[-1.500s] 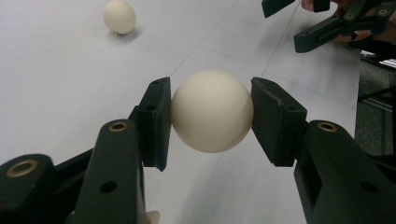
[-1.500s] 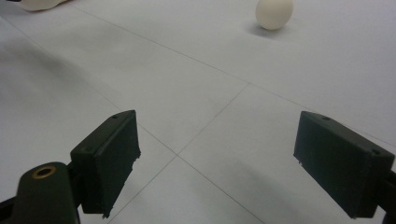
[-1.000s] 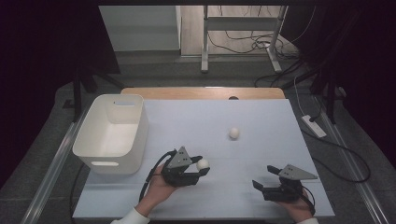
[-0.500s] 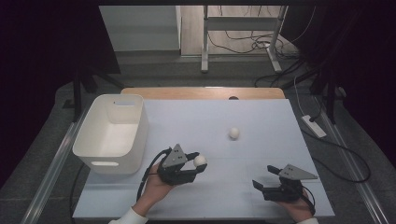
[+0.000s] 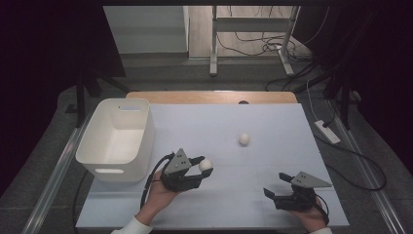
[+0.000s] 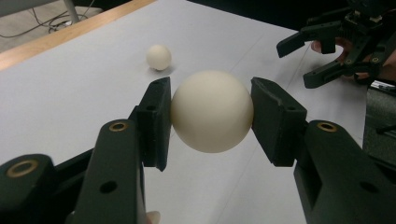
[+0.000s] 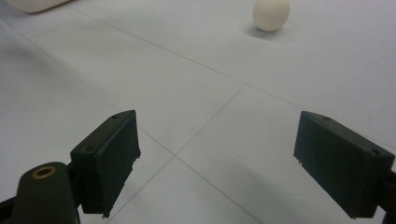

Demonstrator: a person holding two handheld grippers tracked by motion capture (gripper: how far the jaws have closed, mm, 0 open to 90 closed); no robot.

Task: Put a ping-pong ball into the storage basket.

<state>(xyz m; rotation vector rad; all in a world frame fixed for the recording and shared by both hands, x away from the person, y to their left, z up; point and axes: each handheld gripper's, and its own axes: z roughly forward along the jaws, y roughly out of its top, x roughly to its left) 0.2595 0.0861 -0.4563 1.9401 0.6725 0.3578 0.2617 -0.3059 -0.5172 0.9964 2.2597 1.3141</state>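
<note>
left hand-held gripper (image 5: 200, 168): clenched on a white ball (image 6: 212, 111), both pads pressed on its sides, ball lifted clear of the table (image 5: 272, 146)
held ball, high view: at the jaw tips (image 5: 206, 165), just ahead of the left hand (image 5: 160, 192)
white bin (image 5: 117, 139): open-topped, looked empty, sat just to the left of the left hand-held gripper, near but not touching
key relation: bin lay to the left and slightly ahead of the gripped ball; judged the next move to be a short carry leftward over the near rim, then release
long axis: ball round, none; bin's long side ran away from the person
nearer hand: left, by far; right was well apart from the bin
right hand-held gripper (image 5: 278, 187): released, jaws spread wide with nothing between them, low over the table at the near right
second ball (image 5: 244, 139): loose on the table, ahead of both hand-held grippers, roughly between them, ahead and slightly left of the right one
risk: judged the ball could slip or roll if it was let go before clearing the rim
</note>
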